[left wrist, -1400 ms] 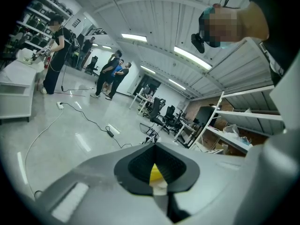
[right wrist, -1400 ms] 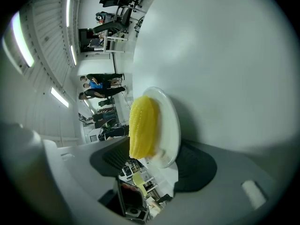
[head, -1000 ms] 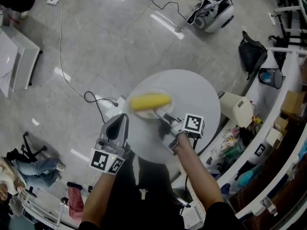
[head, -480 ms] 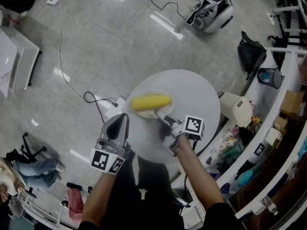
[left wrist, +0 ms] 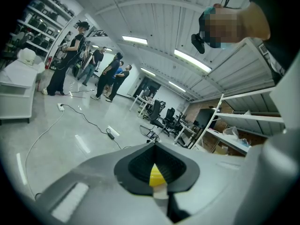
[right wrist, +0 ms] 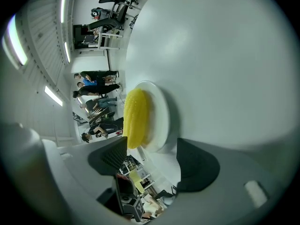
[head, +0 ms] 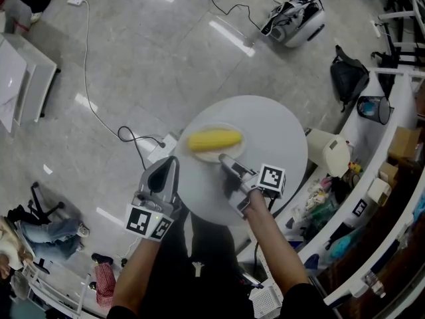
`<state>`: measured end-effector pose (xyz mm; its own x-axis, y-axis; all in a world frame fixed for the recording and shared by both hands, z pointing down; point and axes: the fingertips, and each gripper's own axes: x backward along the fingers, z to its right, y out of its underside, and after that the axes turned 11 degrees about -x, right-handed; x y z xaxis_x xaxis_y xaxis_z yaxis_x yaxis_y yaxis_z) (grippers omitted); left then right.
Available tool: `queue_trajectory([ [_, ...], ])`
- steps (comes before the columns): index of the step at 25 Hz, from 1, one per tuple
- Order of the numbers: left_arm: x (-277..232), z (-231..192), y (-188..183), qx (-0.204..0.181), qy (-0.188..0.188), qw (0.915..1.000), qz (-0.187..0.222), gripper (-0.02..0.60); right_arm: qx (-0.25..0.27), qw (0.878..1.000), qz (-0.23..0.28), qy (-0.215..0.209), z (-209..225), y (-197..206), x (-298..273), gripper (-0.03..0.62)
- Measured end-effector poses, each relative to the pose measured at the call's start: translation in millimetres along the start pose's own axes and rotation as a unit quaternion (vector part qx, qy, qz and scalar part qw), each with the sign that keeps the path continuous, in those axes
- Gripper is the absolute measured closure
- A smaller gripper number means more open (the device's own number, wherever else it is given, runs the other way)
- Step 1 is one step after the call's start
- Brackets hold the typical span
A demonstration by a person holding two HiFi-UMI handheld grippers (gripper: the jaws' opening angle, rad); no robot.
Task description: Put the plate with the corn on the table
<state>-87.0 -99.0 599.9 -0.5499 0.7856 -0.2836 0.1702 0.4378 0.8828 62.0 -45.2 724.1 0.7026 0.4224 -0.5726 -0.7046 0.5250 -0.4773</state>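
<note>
A yellow corn cob [head: 214,139] lies on a white plate [head: 234,150] near the left rim of the round white table [head: 275,128]. My right gripper [head: 226,161] stands open just behind the plate's near edge, with its jaws apart and not touching the plate. In the right gripper view the corn [right wrist: 136,118] and the plate [right wrist: 161,111] rest on the table [right wrist: 220,55] just ahead of the right gripper [right wrist: 152,146]. My left gripper [head: 170,162] hangs off the table's left side, shut and holding nothing. In its own view the left gripper [left wrist: 158,175] points into the room.
Cables [head: 99,121] trail over the grey floor left of the table. A black bag [head: 348,77], a bin [head: 374,106] and cluttered white shelving [head: 392,178] stand to the right. A wheeled device [head: 292,15] sits at the back. Several people [left wrist: 108,76] stand far off.
My right gripper has opened, let go of the plate's edge and drawn back a little toward me. The plate with the corn stays on the table. The left gripper has not moved.
</note>
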Motion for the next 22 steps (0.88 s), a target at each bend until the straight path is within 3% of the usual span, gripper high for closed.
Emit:
queue_trajectory([
  [11,14.4,0.6,-5.1,-0.002,0.008,1.0000,0.003,0.580,-0.004,1.000,0.026,0.006,20.2,8.7,12.0,0.266],
  [17,21.7,9.7,-7.0,-0.007,0.013,0.9999,0.004,0.580,0.048,0.999,0.021,0.001,23.0,11.1,10.2,0.266],
  [18,23.4,12.1,-7.9,-0.009,0.014,0.9999,0.004,0.580,0.059,0.998,0.022,0.007,25.7,10.3,11.3,0.279],
  [20,26.4,17.7,-10.0,-0.012,0.017,0.9998,0.006,0.580,0.095,0.994,0.037,0.024,27.3,7.7,16.4,0.428],
  [22,29.8,23.5,-12.6,-0.015,0.021,0.9996,0.008,0.580,0.137,0.988,0.055,0.038,23.0,7.1,23.4,0.523],
])
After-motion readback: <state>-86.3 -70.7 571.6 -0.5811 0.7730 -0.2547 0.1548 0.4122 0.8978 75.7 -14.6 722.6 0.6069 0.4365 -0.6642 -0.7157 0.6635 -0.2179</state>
